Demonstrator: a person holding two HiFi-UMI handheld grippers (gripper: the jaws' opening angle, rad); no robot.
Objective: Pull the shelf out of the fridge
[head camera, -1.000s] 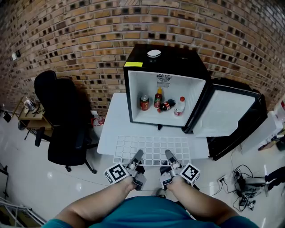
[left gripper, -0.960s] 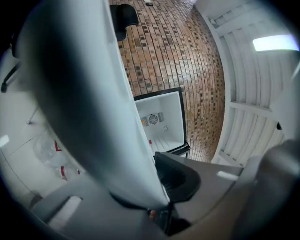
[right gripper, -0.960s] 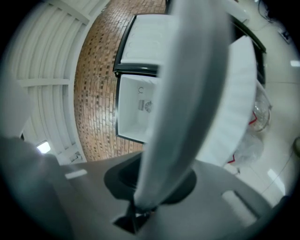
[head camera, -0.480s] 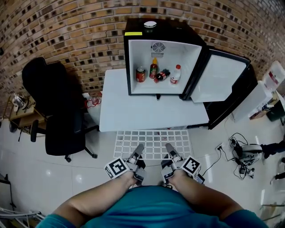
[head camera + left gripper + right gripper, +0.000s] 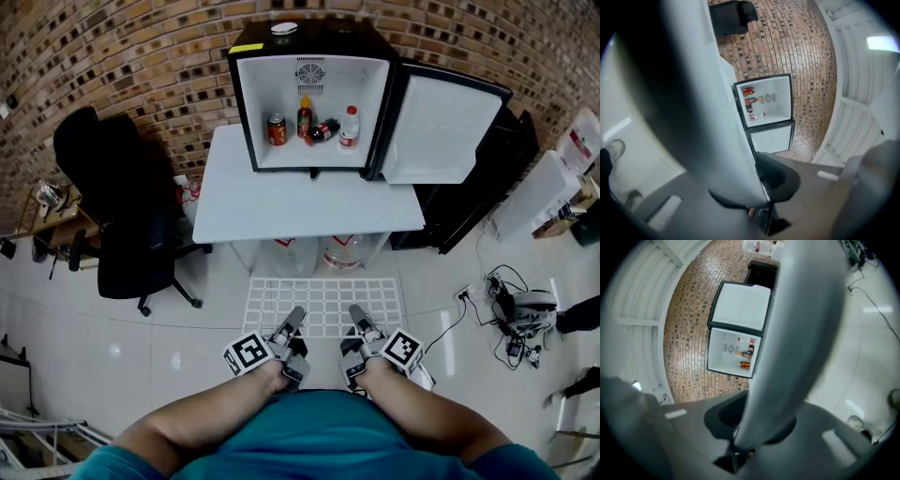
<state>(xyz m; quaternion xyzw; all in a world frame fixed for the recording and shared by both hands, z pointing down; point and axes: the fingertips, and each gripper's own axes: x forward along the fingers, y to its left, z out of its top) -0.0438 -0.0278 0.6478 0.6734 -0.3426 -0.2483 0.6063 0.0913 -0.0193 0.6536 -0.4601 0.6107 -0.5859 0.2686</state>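
Observation:
A white wire shelf [image 5: 323, 305] hangs level over the floor, clear of the white table [image 5: 300, 202]. My left gripper [image 5: 293, 322] is shut on its near edge at the left. My right gripper [image 5: 357, 320] is shut on the same edge at the right. In the left gripper view the shelf [image 5: 708, 93] is a broad blurred white band between the jaws, and likewise the shelf [image 5: 797, 324] in the right gripper view. The black fridge [image 5: 314, 94] stands on the table's far side with its door [image 5: 450, 127] swung open to the right. A can and bottles [image 5: 309, 127] sit inside.
A black office chair [image 5: 122, 216] stands left of the table. Large water bottles [image 5: 342, 251] lie under the table. Cables and a power strip [image 5: 514, 309] lie on the floor at the right, by a white unit [image 5: 539, 192]. A brick wall runs behind.
Both grippers, still shut on the shelf, have drawn it back off the table and out over the floor. The fridge and table now lie farther away.

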